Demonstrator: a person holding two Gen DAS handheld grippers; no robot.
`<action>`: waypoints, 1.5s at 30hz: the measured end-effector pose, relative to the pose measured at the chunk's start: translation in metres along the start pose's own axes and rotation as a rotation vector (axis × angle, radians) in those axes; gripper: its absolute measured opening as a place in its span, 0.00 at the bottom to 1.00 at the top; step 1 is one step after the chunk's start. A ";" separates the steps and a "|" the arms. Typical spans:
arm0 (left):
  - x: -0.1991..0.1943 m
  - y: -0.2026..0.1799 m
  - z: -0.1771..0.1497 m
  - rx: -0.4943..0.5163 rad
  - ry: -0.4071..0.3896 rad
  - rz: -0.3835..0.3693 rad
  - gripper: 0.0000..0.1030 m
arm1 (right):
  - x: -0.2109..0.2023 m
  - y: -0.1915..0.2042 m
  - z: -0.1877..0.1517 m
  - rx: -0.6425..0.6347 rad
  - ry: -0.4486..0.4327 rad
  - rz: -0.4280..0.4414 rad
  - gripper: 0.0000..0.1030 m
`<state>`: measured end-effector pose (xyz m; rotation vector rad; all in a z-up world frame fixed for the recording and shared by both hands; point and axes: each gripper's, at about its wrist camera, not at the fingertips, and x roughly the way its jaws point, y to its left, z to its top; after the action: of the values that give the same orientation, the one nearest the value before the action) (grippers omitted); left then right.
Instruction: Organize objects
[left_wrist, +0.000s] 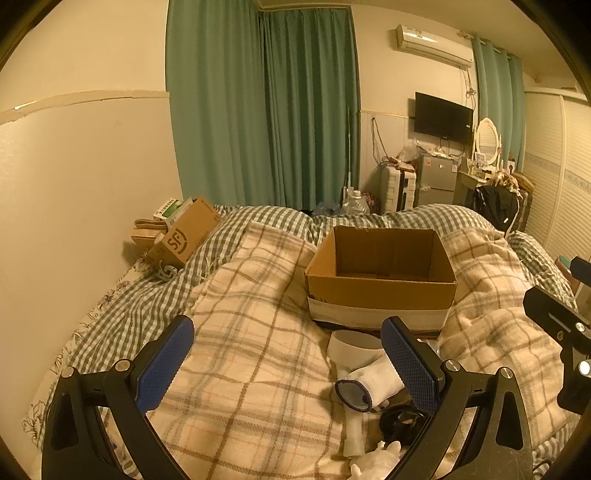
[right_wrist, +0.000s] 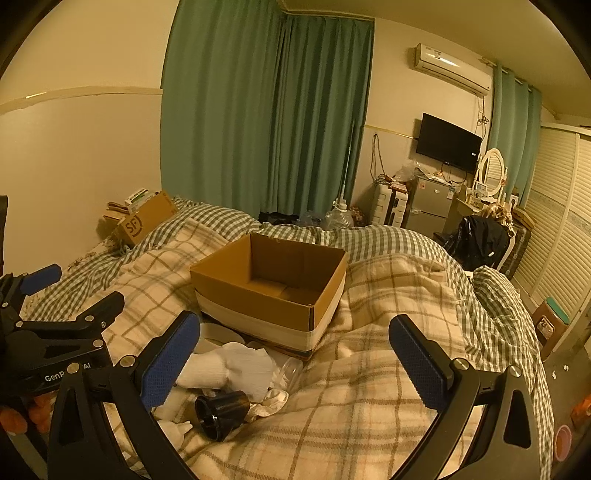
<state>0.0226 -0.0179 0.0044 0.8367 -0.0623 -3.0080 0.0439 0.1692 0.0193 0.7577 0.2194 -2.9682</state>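
An open, empty cardboard box (left_wrist: 380, 291) with white tape round its base sits on the plaid blanket; it also shows in the right wrist view (right_wrist: 258, 291). In front of it lies a small pile: a white sock (left_wrist: 373, 384) with a dark cuff, a black cup-shaped object (right_wrist: 221, 410), a white band (left_wrist: 351, 349) and white cloth (right_wrist: 243, 369). My left gripper (left_wrist: 288, 362) is open and empty, its right finger over the pile. My right gripper (right_wrist: 295, 354) is open and empty, its left finger beside the pile.
The bed (left_wrist: 251, 369) has a plaid blanket over a green checked quilt. A second cardboard box (left_wrist: 188, 232) marked SF leans at the wall on the far left. Beyond the bed are green curtains, a suitcase, a small fridge (right_wrist: 430, 206) and a wardrobe on the right.
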 end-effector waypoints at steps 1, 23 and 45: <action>-0.001 -0.001 0.000 0.002 0.000 -0.001 1.00 | -0.001 0.000 0.000 -0.002 0.000 -0.001 1.00; -0.014 -0.015 -0.009 0.038 0.037 -0.018 1.00 | -0.032 -0.014 0.003 -0.039 -0.020 -0.067 1.00; 0.022 -0.048 -0.098 0.194 0.319 -0.158 0.94 | 0.005 -0.024 -0.032 -0.022 0.113 -0.040 1.00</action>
<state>0.0539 0.0257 -0.0935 1.3912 -0.2993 -2.9995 0.0517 0.1982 -0.0082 0.9295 0.2765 -2.9574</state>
